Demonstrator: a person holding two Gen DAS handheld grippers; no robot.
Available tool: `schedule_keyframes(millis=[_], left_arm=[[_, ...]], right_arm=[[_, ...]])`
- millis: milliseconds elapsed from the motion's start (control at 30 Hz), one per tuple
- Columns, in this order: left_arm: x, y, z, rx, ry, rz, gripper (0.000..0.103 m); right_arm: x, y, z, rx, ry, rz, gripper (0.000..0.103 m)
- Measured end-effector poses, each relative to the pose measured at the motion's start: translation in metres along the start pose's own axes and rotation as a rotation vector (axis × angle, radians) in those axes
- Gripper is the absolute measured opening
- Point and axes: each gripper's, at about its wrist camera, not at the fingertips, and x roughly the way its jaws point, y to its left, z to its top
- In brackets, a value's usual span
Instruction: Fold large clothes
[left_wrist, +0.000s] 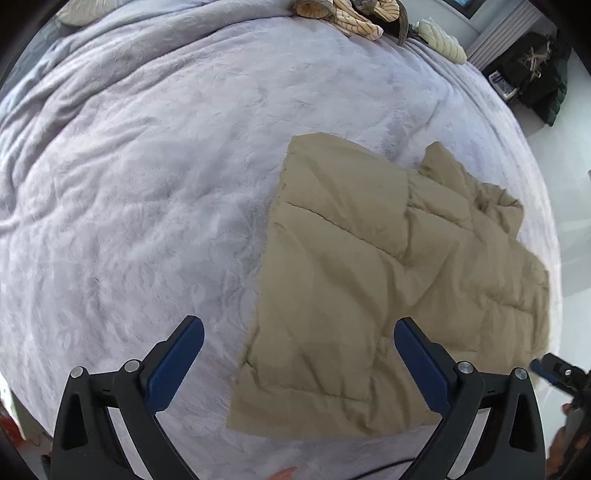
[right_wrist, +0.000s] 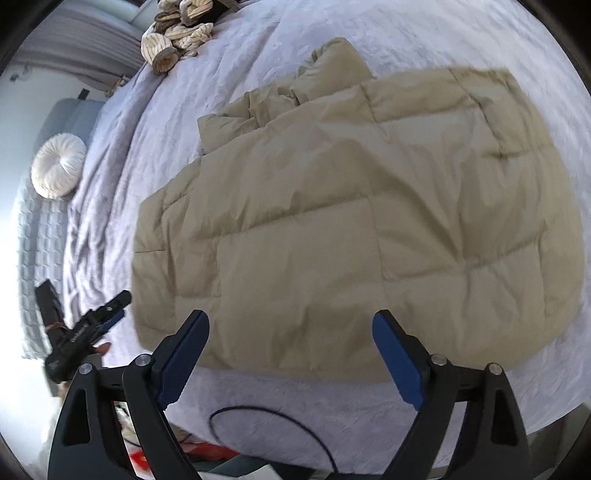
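Note:
A tan quilted puffer jacket lies flat on a lilac fleece bed cover, partly folded, with a bunched sleeve or hood at its far end. It fills the right wrist view. My left gripper is open and empty, hovering over the jacket's near left edge. My right gripper is open and empty above the jacket's near edge. The right gripper shows at the right edge of the left wrist view, and the left gripper shows at the left of the right wrist view.
Cream striped clothes are piled at the far end of the bed, also seen in the right wrist view. A round white cushion lies on a grey quilted surface beside the bed. A black cable loops over the near bed edge.

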Motion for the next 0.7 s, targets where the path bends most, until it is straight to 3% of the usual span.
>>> schedule_keyframes(millis=[433,500,567,633,700], left_arm=[[0.027,0.005,0.010,0.072,0.012,0.007,0.103],[0.030,0.006,0.011,0.084,0.020,0.004,0.103],[0.031,0.007,0.010,0.092,0.018,-0.004,0.103],[0.032,0.011,0.011,0.091,0.016,-0.016,0.103],[0.033,0.017,0.012,0.080,0.005,-0.023,0.103]], right_arm=[[0.020,0.028,0.023,-0.065,-0.082,-0.037,0.091],[0.023,0.031,0.026,-0.069,-0.115,-0.041,0.075],[0.029,0.032,0.031,-0.067,-0.119,-0.055,0.033],[0.037,0.031,0.035,-0.062,-0.116,-0.039,0.023],[0.042,0.030,0.037,-0.068,-0.121,-0.037,0.023]])
